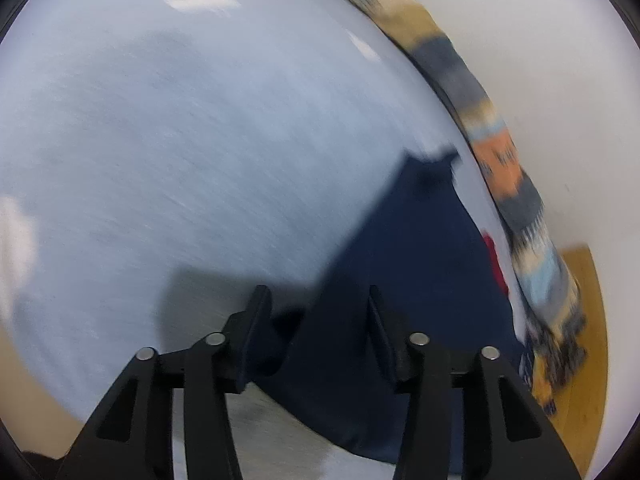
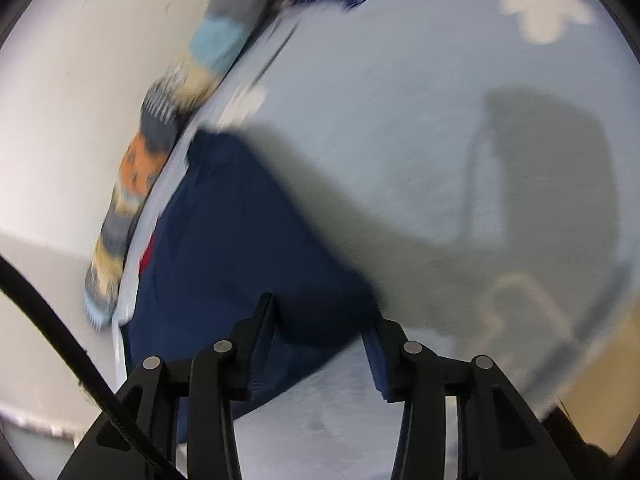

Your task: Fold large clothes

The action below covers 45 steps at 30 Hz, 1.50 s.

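Left gripper (image 1: 318, 300): my jaws stand apart. A bulge of the navy garment (image 1: 404, 280) sits against the inner face of the left finger; the right finger is clear of it. I am not clamping anything.
Navy garment, left wrist view: lies on the pale blue sheet (image 1: 200, 152), running from between my fingers up and to the right, its far corner near the sheet's edge. A red patch (image 1: 495, 260) shows at its right border.
Patterned blanket (image 1: 496, 148): a striped band of grey, orange, cream and light blue along the sheet's right edge, against the white wall (image 1: 560, 60). Blurred.
Right gripper (image 2: 320, 312): my jaws stand apart here too. The navy garment (image 2: 224, 248) lies below and between the fingers, not pinched.
Navy garment, right wrist view: spreads up and to the left, toward the patterned blanket (image 2: 140, 168).
Black cable (image 2: 60, 340): crosses the lower left corner.
Image quality: both views smeared.
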Tool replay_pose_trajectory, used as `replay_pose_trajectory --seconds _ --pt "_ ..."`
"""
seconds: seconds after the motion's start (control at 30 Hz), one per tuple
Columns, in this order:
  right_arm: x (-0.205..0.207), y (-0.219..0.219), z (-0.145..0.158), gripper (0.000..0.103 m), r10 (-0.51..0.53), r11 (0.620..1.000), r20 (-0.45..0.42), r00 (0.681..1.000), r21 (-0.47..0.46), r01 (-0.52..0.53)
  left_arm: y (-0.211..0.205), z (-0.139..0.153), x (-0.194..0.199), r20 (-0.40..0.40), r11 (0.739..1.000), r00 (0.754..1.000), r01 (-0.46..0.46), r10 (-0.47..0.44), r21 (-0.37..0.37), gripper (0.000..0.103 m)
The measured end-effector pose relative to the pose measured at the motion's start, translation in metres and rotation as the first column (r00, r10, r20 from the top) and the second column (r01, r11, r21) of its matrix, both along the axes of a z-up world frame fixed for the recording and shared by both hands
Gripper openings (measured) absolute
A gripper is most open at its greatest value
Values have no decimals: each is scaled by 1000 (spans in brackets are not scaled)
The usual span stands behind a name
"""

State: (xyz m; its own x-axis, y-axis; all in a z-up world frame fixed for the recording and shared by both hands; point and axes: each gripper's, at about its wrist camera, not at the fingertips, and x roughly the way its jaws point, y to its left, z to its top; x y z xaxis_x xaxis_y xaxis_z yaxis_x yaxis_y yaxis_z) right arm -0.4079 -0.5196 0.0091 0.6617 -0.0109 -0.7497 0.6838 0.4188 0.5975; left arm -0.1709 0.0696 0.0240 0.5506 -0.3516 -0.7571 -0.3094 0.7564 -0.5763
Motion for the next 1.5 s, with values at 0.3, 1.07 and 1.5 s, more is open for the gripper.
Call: replay_pose_trajectory --seconds 0.3,1.07,1.5 --pt "58 72 94 56 274 841 21 961 -490 -229 -67 67 -14 286 948 940 93 -184 305 51" --pt "120 -10 26 42 131 950 -190 973 -256 -178 -127 31 22 65 811 930 280 -362 513 55" --pt "186 55 39 53 484 799 -193 853 -300 -521 -160 49 35 118 724 875 305 -469 618 67"
